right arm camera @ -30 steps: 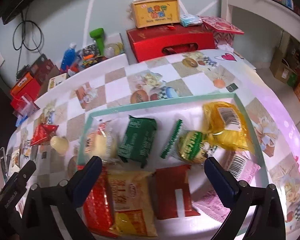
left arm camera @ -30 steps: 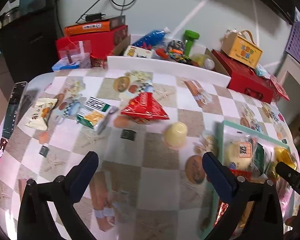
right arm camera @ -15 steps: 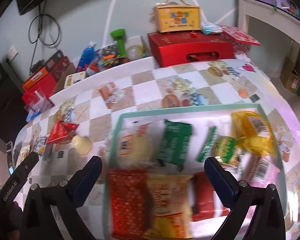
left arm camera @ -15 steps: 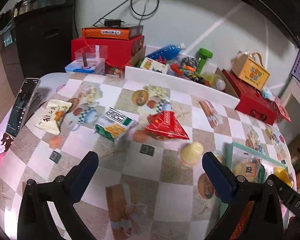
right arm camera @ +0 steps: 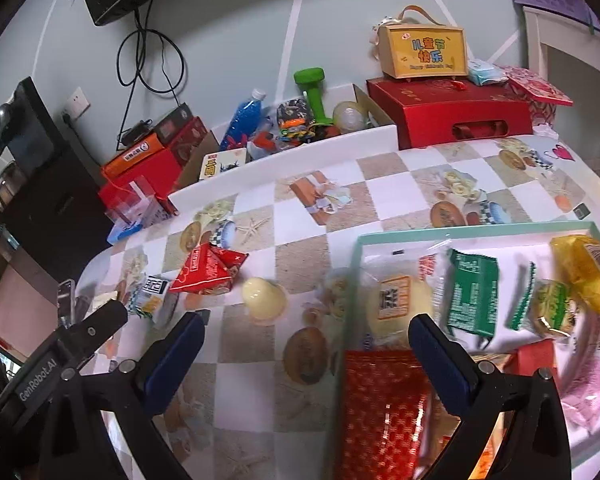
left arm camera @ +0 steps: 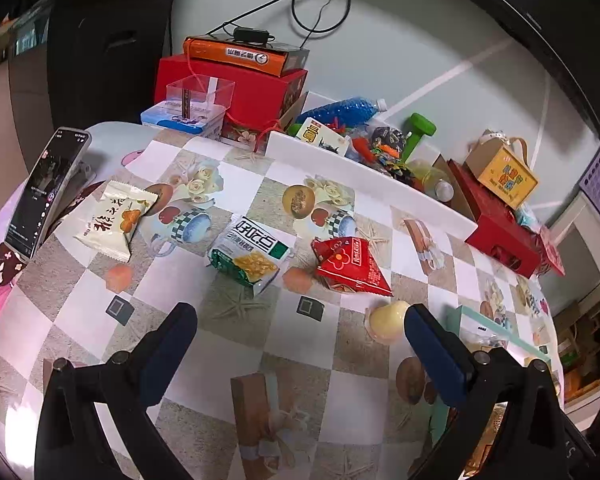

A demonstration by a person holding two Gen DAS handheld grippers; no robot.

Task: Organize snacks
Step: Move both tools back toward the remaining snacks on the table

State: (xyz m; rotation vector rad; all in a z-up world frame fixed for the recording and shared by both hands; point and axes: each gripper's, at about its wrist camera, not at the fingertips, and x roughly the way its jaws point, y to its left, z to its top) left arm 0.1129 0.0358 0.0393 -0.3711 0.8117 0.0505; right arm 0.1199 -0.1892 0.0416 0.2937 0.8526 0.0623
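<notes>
Both grippers wide apart, four snacks loose on the table

Left gripper (left arm camera: 300,334) and right gripper (right arm camera: 306,338) hang empty, jaws spread, over my checked tablecloth (left arm camera: 168,280). Nearest is the pale jelly cup (left arm camera: 386,320), just beside the teal tray (right arm camera: 476,234): I judge it could roll or squirt out of a pinch. The red triangular packet (left arm camera: 350,266) points its tip toward the tray, long axis across my view; the green-and-white packet (left arm camera: 252,256) lies alongside it, the cream packet (left arm camera: 114,220) near the phone (left arm camera: 46,188)
</notes>
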